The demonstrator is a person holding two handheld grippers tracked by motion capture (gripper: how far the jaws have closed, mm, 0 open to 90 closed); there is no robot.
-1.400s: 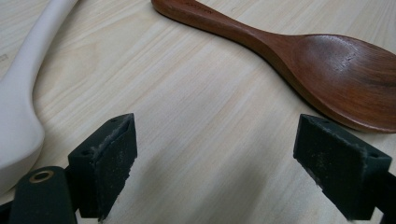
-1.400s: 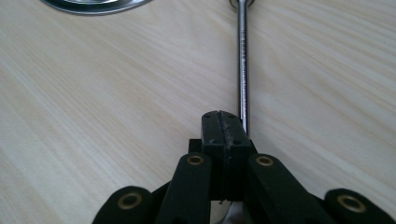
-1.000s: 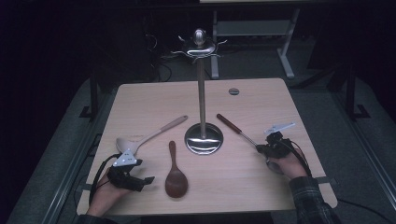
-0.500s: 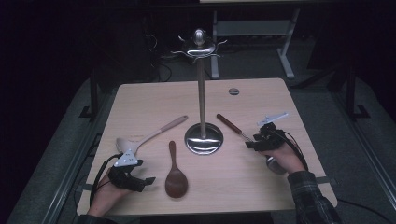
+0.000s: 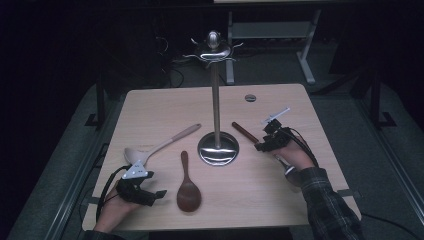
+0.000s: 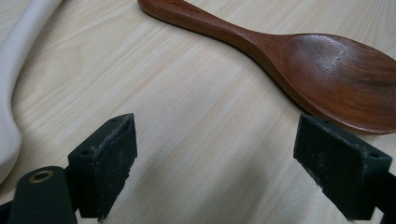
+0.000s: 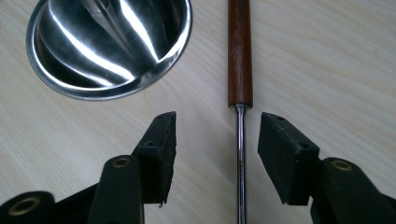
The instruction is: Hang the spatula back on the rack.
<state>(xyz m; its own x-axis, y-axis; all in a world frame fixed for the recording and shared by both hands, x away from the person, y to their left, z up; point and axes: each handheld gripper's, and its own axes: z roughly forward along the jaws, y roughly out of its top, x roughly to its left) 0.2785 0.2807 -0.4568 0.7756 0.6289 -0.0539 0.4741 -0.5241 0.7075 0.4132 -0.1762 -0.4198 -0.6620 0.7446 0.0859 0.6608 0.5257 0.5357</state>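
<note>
High view: my right gripper (image 5: 259, 146) sits right of the stand base (image 5: 218, 148), over the utensil with the brown wooden handle (image 5: 244, 132). That utensil lies diagonally on the table (image 5: 165, 107): handle end up near the stand pole (image 5: 216, 102), metal end (image 5: 291, 170) under my right hand (image 5: 295, 156). My left gripper (image 5: 159, 193) rests at the near left of the table, just left of the dark wooden spoon (image 5: 188, 187), near the bowl of the white ladle (image 5: 156, 148). The spoon is apart from it, bowl toward me. Small round disc (image 5: 250, 97) at the far side of the table.

Left gripper view: jaws spread wide, only bare table between them. The wooden spoon (image 6: 299, 56) lies ahead, its bowl just beyond the right-hand pad (image 6: 338, 165); whether it touches the pad, I cannot tell. The white ladle (image 6: 14, 70) runs along the left edge.

Right gripper view: jaws have just been opening, now parted about halfway. The thin metal shaft (image 7: 241, 163) of the wooden-handled utensil runs straight between the pads (image 7: 161, 149), gaps on both sides, no pinch. The brown handle (image 7: 240, 51) starts just ahead of the pad tips. The shiny stand base (image 7: 109, 44) is at upper left, near the handle, not touching.
</note>
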